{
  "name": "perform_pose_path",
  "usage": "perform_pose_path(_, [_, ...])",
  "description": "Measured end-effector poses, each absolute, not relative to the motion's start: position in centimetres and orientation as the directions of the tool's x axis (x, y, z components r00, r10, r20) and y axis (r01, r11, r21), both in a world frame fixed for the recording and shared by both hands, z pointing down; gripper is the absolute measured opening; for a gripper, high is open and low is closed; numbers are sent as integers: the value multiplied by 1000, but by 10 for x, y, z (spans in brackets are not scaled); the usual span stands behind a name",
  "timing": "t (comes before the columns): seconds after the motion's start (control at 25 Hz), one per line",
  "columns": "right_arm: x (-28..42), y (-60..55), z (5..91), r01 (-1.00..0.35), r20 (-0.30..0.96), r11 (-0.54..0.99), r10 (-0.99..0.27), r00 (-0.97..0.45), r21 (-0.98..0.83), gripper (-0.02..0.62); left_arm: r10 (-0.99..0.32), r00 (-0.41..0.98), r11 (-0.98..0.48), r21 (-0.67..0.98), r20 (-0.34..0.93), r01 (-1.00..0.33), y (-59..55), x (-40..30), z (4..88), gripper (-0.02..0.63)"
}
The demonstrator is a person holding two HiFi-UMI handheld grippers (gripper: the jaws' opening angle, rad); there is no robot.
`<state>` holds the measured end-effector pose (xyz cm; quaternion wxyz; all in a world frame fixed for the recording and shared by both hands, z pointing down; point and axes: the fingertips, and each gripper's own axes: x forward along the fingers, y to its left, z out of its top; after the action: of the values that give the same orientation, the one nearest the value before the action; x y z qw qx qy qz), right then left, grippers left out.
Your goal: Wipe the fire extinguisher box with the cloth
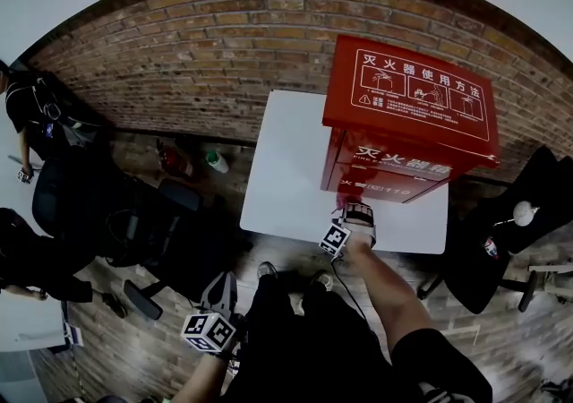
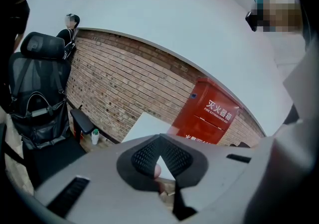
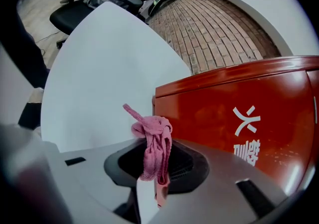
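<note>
The red fire extinguisher box (image 1: 407,115) stands on the right part of a white table (image 1: 286,168), against the brick wall. My right gripper (image 1: 354,215) is at the foot of the box's front face, near its left corner. In the right gripper view it (image 3: 157,161) is shut on a bunched pink cloth (image 3: 152,131), with the box's red side (image 3: 234,113) just to the right of the cloth. My left gripper (image 1: 210,330) hangs low by the person's legs, far from the table. Its jaws (image 2: 159,139) are shut with nothing in them.
A brick wall (image 1: 224,43) runs behind the table. Black office chairs and bags (image 1: 134,222) crowd the floor at left, with bottles (image 1: 215,161) by the wall. Another black chair (image 1: 501,240) stands at right. A person (image 1: 22,106) is at the far left.
</note>
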<state>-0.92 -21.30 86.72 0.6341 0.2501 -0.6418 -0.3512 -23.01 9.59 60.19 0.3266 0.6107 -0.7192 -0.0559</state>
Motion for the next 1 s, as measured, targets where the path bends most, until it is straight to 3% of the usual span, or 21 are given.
perform_pose_path(1.0, [-5, -212, 804, 138, 582, 568, -807, -98, 811, 103, -939, 54, 139, 516, 341, -845, 67, -219, 592, 18])
